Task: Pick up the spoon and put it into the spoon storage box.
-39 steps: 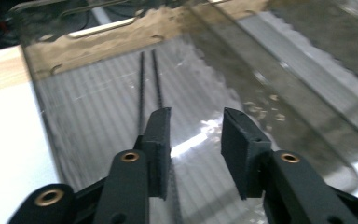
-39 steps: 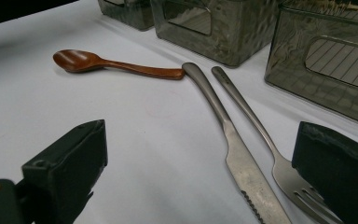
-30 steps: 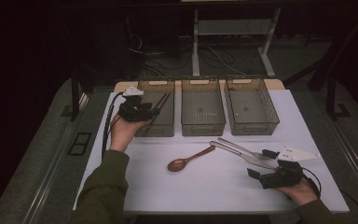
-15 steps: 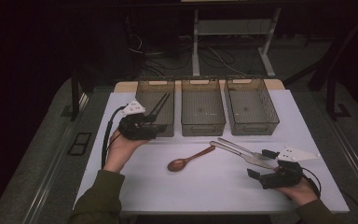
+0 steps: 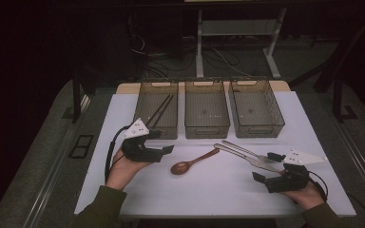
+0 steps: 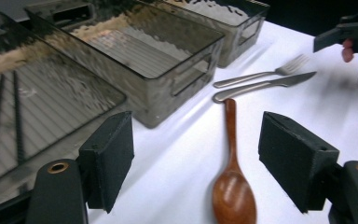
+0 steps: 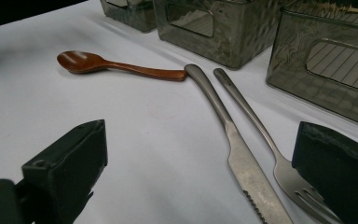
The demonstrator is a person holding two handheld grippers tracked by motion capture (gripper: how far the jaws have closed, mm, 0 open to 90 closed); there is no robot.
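- left gripper (image 5: pixel 164 142) off the left bin (image 5: pixel 158 128), now facing spoon (image 5: pixel 192 162); jaws just widened, empty.
- right gripper (image 5: pixel 266 167) wide, idle by knife (image 5: pixel 247 158).
- spoon likely next.

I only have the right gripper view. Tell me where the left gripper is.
Observer: The left gripper hovers above the table in front of the leftmost tray, pointing toward the wooden spoon.
Operator: Report its jaws.
Observer: Open, and they have just been opening. Nothing is gripped. In the left gripper view the spoon's bowl lies on the table below the gap between them.
Operator: Say what that leftmost tray holds.
Observer: Two dark chopsticks lie in it, side by side.
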